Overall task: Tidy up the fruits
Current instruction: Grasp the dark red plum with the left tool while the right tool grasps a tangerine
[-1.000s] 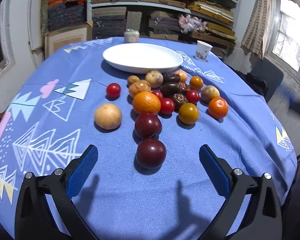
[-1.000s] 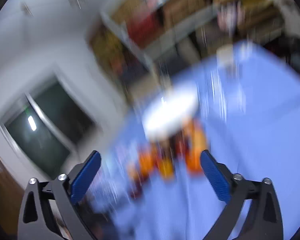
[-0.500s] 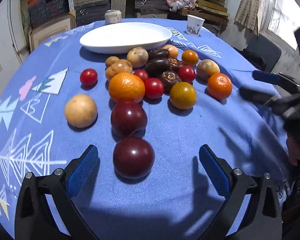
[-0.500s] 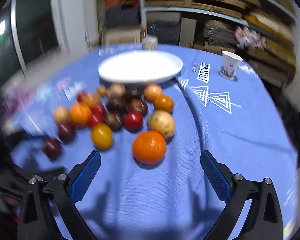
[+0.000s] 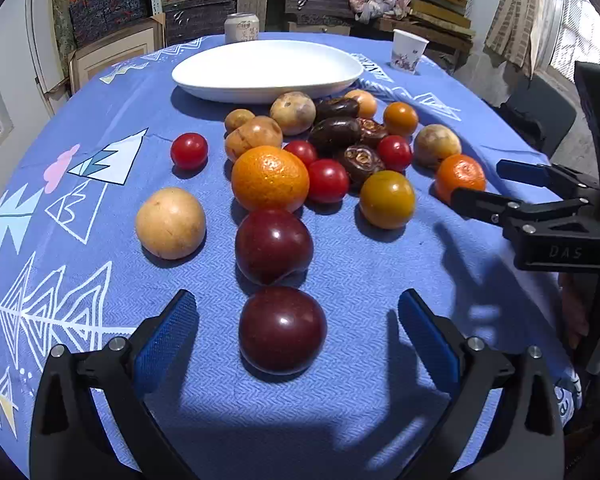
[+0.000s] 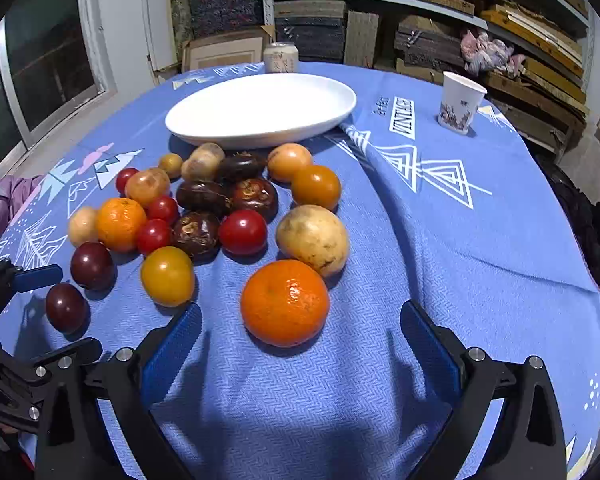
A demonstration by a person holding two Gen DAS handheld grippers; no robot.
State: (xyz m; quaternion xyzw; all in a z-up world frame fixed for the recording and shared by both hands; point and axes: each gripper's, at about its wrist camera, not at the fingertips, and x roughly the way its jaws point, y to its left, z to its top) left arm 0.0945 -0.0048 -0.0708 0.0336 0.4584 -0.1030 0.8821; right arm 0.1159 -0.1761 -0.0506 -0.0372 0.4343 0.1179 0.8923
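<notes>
I've closed in on both sides: my left gripper (image 5: 298, 334) has come forward until the near plum (image 5: 282, 329) sits between its spread blue pads, untouched, and my right gripper (image 6: 300, 342) has steadied from a swing and now frames the tangerine (image 6: 285, 302), jaws wide apart, nothing pinched. Second plum (image 5: 274, 245) lies just beyond the first, the big orange (image 5: 270, 178) past that. The rest of the fruit clusters mid-table on the blue cloth (image 5: 360, 280), tomatoes, dark mangosteens, pale round ones, right up to the near edge of the white plate (image 6: 260, 110), which holds no fruit. Cup (image 6: 460, 102) far right, can (image 6: 281, 57) behind the plate.
</notes>
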